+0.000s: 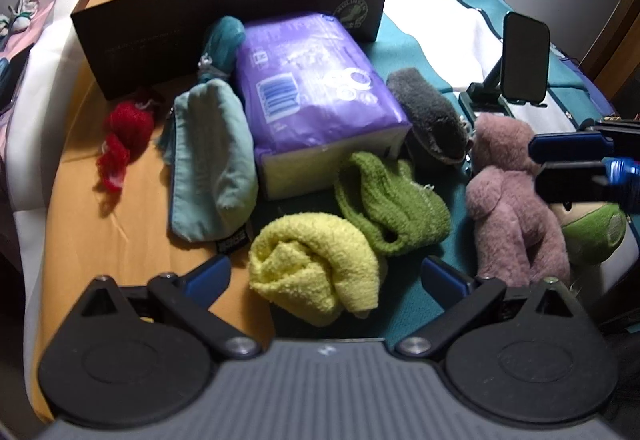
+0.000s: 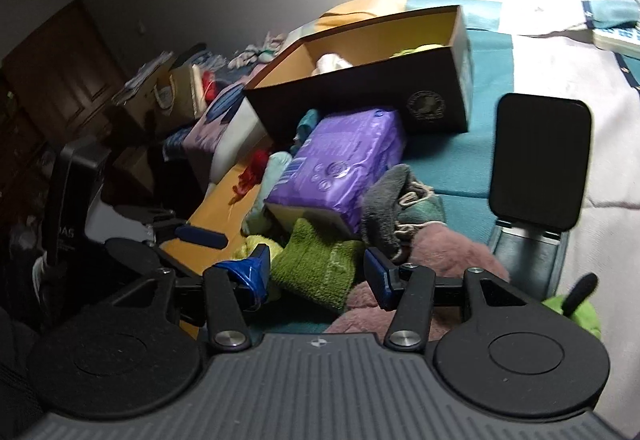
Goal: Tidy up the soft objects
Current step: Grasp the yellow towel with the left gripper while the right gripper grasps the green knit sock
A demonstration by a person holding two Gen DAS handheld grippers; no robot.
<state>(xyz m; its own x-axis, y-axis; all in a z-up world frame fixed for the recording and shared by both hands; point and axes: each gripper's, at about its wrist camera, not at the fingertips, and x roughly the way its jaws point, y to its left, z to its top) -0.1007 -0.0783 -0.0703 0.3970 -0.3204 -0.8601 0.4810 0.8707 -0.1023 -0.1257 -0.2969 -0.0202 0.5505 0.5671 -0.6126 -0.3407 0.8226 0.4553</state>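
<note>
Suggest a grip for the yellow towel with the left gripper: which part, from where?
Probably the rolled middle of the yellow towel, from above. It lies bunched between the open left gripper fingers, its top bare; the green cloth touches its far side.

Purple pack (image 1: pixel 320 87) showing a blue striped barcode patch, yellow cloth (image 1: pixel 316 268), ribbed green cloth (image 1: pixel 392 199), red yarn (image 1: pixel 124 135), pale teal pouch (image 1: pixel 212 163), grey slipper (image 1: pixel 432 115), dusty pink bear (image 1: pixel 512 195), dark box (image 1: pixel 232 23) glowing perhaps orange-yellow inside.
</note>
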